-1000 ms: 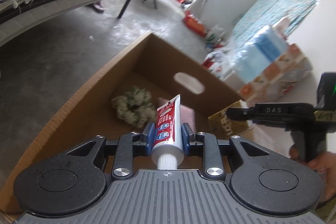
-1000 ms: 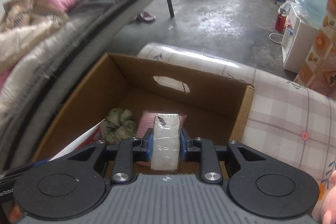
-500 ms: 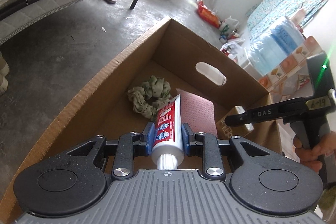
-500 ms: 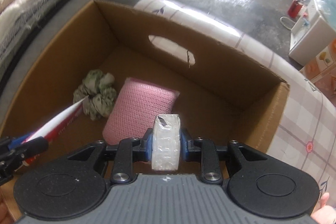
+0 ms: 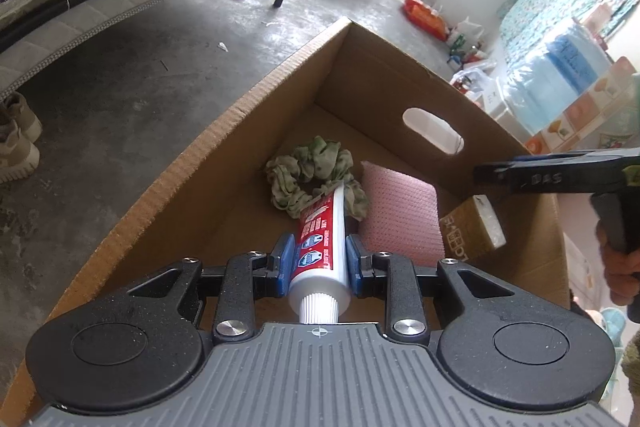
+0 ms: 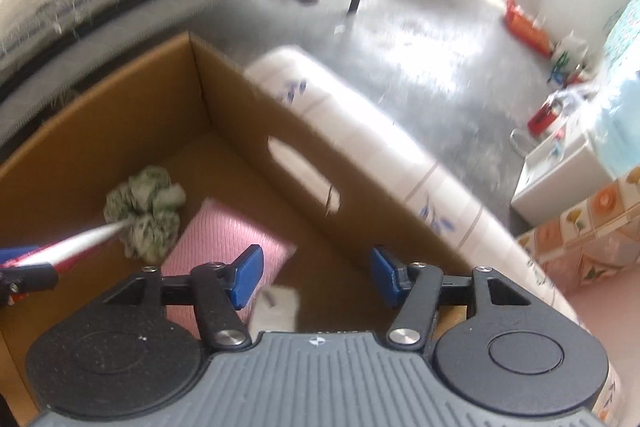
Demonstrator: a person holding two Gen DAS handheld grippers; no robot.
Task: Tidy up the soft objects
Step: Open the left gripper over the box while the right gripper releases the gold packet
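A big brown cardboard box [image 5: 224, 131] with an oval handle hole in its far wall sits open, and both grippers hang over it. The left gripper [image 5: 318, 259] has its two blue pads squeezed tight on a red and white toothpaste tube [image 5: 322, 239], with the white ribbed cap toward the camera and the flat end pointing down into the box. That flat end reaches to a crumpled green cloth scrunchie [image 5: 314, 173] lying on the box floor. Just beside the scrunchie lies a flat pink sponge pad [image 5: 400, 215]. The right gripper [image 6: 316, 277] is opening its jaws, and the blue pads stand well apart with nothing pressed between them. A small white wrapped packet [image 6: 276, 309] is just below them, blurry, next to the pink pad. A hand [image 5: 622, 275] holds the right gripper's handle. A grey concrete floor [image 5: 132, 67] lies around the box.
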